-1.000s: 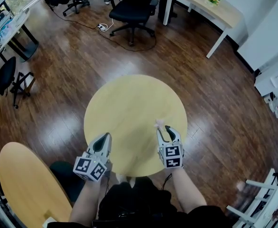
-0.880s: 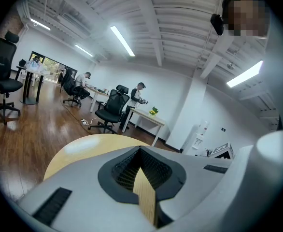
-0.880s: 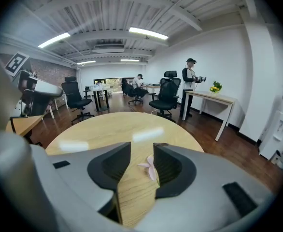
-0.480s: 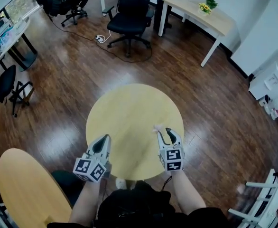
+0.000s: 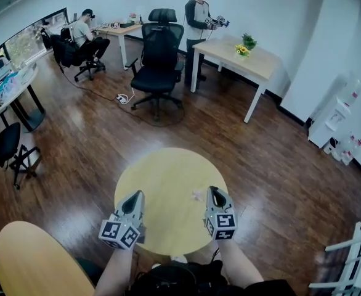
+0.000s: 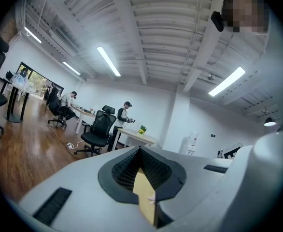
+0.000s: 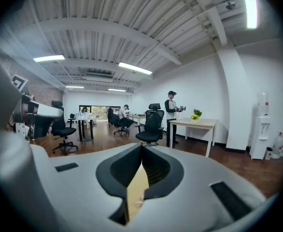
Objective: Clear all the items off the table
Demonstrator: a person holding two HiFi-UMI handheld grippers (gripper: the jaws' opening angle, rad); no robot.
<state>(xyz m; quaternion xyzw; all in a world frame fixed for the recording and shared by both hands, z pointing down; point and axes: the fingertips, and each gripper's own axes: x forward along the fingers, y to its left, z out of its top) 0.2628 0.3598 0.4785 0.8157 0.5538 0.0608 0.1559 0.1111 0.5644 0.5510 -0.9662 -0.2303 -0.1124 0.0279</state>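
Head view: one pale scrap (image 5: pixel 198 195) lies on the round surface (image 5: pixel 168 168). Two grippers: left gripper (image 5: pixel 137 193) jaws together, right gripper (image 5: pixel 213 190) jaws closing together, both empty.

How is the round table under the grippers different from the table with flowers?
The round table has a circular top; the flower table is rectangular. The round table holds one small pale scrap; the flower table holds potted flowers. The flower table shows white legs; the round table's are hidden. Both have light wooden tops.
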